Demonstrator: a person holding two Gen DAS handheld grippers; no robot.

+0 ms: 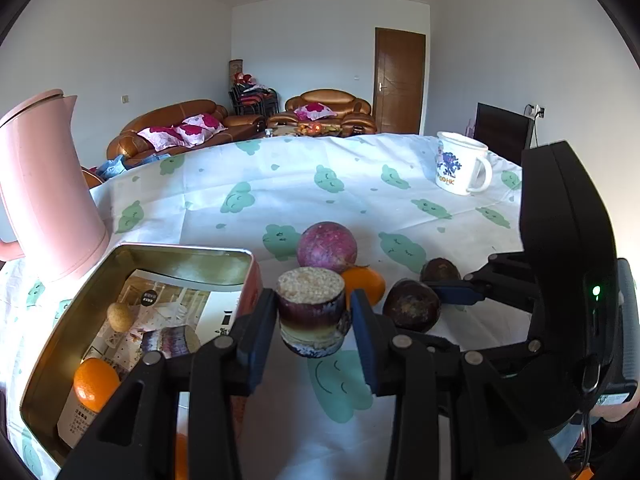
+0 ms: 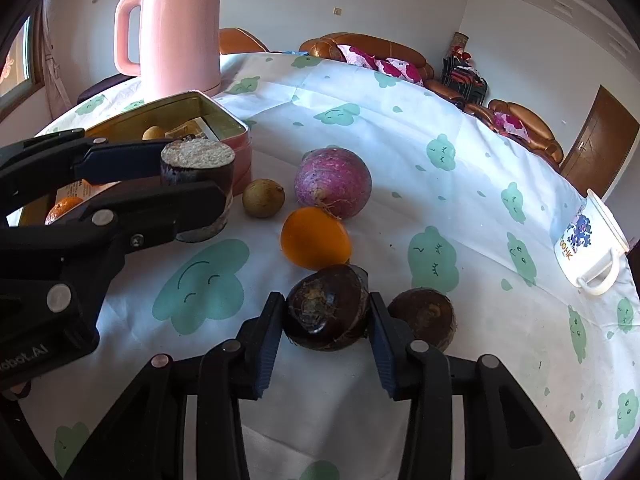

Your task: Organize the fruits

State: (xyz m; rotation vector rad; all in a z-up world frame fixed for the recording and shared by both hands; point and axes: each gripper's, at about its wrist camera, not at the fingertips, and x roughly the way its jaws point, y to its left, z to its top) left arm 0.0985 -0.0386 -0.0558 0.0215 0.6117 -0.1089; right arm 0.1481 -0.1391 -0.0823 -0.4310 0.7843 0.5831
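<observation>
My left gripper (image 1: pixel 313 309) is shut on a purple sugarcane piece (image 1: pixel 310 292), held upright just right of the open tin (image 1: pixel 188 250). Inside the tin lie an orange (image 1: pixel 95 384), a small tan fruit (image 1: pixel 119 316) and another cane piece (image 1: pixel 172 340). My right gripper (image 2: pixel 326 312) has both pads pressed on a dark brown water chestnut (image 2: pixel 320 300) that rests on the tablecloth. A second water chestnut (image 2: pixel 424 316) sits just to its right. Beyond them lie an orange (image 2: pixel 314 238), a round purple root (image 2: pixel 333 182) and a small greenish-brown fruit (image 2: pixel 264 198).
A pink kettle (image 2: pixel 180 28) stands behind the tin at the table's far left. A white printed mug (image 2: pixel 588 240) sits near the right edge. The round table carries a white cloth with green cloud prints (image 2: pixel 200 280). Sofas and a door lie beyond.
</observation>
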